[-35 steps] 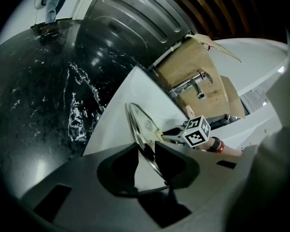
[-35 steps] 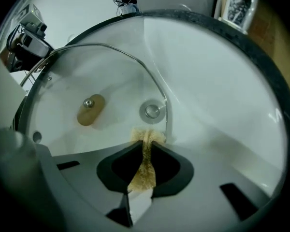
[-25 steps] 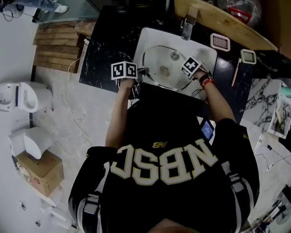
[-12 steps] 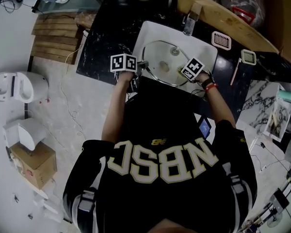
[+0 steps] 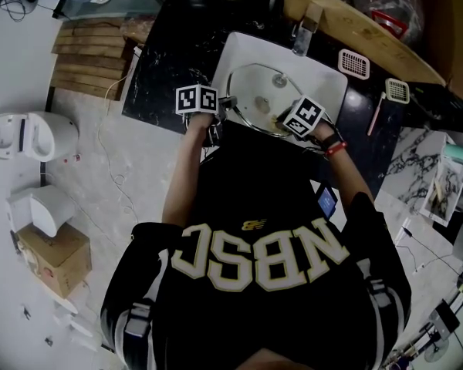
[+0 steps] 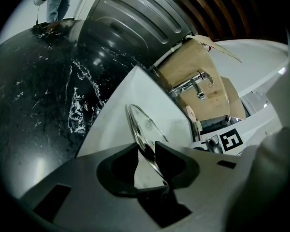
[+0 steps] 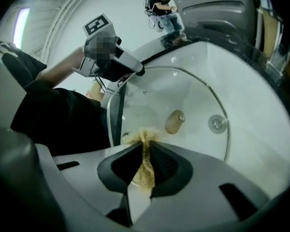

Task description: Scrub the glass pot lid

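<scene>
Nearest is the person's black jersey [image 5: 255,284], with large cream letters across the back. They appear to be N, B, S and C, though they read reversed in the head view. A small gold logo above them is too small to read.

At 12 o'clock from the person, both hands reach into a white sink [image 5: 233,52]. The left tool [image 5: 228,108] [image 6: 146,150] is clamped on the metal rim of the glass pot lid [image 5: 256,99] [image 6: 139,124] [image 7: 193,95], at the lid's 9 o'clock edge. It holds the lid up on its edge, tilted, inside the sink.

The right tool [image 5: 284,120] [image 7: 146,146] is closed on a tan, frayed scrub pad [image 7: 144,135]. The pad's tuft sticks out past the tool's tips at the lid's 5 o'clock rim. Whether the pad presses on the glass cannot be told.

Each tool's cube carries black-and-white square markers with blocky patterns and no legible words.

The lid is clear glass with a thin shiny metal band around it. A brownish knob [image 5: 278,82] [image 7: 174,122] shows towards 1 o'clock of its outline. The glass looks wet or hazy, and the sink's drain [image 7: 216,123] shows through it.

Beyond the lid, a metal faucet [image 5: 302,28] stands at the sink's 12 o'clock edge. The sink sits in a black, white-veined counter [image 5: 170,60] [image 6: 43,95]. Farther off, at 1 o'clock, lies a brown cardboard box [image 5: 347,21].
</scene>
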`<state>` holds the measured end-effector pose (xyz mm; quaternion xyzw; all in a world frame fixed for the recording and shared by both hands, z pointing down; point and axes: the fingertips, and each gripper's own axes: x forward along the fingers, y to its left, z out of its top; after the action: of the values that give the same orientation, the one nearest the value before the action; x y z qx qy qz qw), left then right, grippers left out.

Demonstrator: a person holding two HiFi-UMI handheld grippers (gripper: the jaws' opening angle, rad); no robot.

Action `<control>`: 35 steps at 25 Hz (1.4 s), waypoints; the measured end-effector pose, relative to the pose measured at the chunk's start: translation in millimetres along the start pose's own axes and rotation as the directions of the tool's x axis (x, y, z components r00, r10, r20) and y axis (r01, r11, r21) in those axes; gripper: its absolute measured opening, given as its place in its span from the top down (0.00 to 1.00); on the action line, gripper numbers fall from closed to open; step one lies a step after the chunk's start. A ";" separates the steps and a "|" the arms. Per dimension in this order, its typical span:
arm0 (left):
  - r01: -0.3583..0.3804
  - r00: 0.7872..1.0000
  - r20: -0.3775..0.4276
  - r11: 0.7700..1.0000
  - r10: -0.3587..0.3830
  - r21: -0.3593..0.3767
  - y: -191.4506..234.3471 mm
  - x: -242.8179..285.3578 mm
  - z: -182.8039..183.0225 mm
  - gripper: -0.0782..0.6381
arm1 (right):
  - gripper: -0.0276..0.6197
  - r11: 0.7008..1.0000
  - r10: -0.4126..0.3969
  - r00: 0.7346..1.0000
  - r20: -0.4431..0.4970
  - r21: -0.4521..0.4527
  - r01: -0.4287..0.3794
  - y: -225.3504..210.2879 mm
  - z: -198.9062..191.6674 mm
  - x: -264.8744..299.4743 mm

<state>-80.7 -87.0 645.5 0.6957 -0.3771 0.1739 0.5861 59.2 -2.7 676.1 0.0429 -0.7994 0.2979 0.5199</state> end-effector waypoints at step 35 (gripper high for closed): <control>-0.056 0.998 0.003 0.997 0.056 -0.052 15.1 -4.8 4.1 0.76 | 0.86 0.995 -0.096 0.906 0.412 0.037 0.088 -21.2 149.9 42.8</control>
<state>-95.7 -89.8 651.5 0.6699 -0.4021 0.1789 0.5979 -73.0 -87.8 679.7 0.1469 -0.8858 0.2641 0.3523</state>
